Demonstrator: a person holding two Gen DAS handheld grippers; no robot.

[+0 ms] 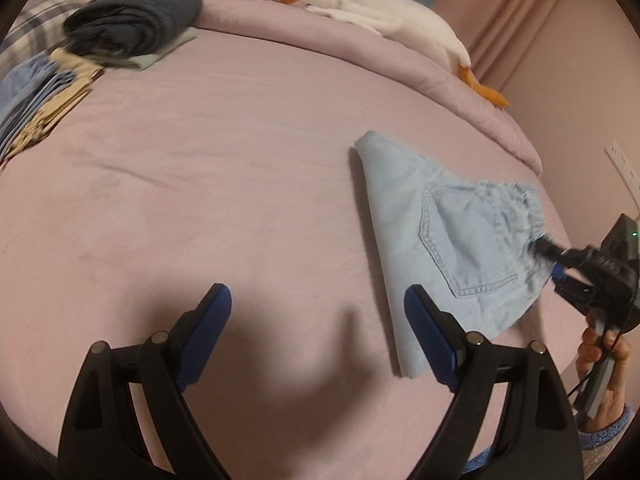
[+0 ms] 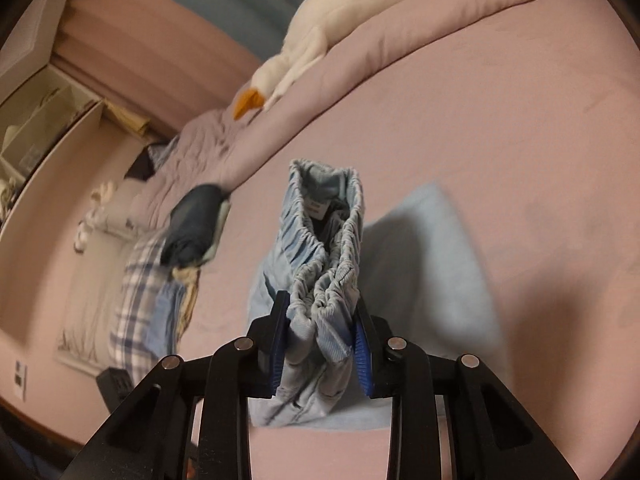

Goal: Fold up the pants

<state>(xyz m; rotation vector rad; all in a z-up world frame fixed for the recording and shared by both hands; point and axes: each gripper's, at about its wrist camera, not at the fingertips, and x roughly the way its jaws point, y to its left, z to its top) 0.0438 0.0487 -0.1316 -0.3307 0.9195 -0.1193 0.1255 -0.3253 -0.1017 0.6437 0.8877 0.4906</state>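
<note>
Nearest in the right wrist view, the right gripper [image 2: 322, 328] is clamped on the gathered elastic waistband of the light blue denim pants [image 2: 320, 264], its blue pads [image 2: 282, 332] pressing the bunched fabric from both sides, so the waist stands up off the bed with its opening and a small inner label facing the camera. The rest of the pants trails away behind and to the right as a flat, blurred folded panel lying on the pink bedsheet [image 2: 500, 140]. In the left wrist view, the left gripper [image 1: 318, 320] hangs above the sheet with its jaws spread wide and nothing between them; its right blue pad sits just over the near corner of the folded pants. There the pants lie as a tapering folded shape with a back pocket facing up, at the right side of the bed, and the right gripper bites the waistband edge, held by a hand [image 1: 604, 364] in a blue fleece sleeve. Farther off, at the left of the bed, a stack of folded clothes [image 1: 132, 24] rests beside a plaid pillow [image 1: 28, 36]. Farthest, a white plush goose [image 1: 376, 16] with orange beak and feet lies along the rolled pink duvet [image 1: 248, 12].
</note>
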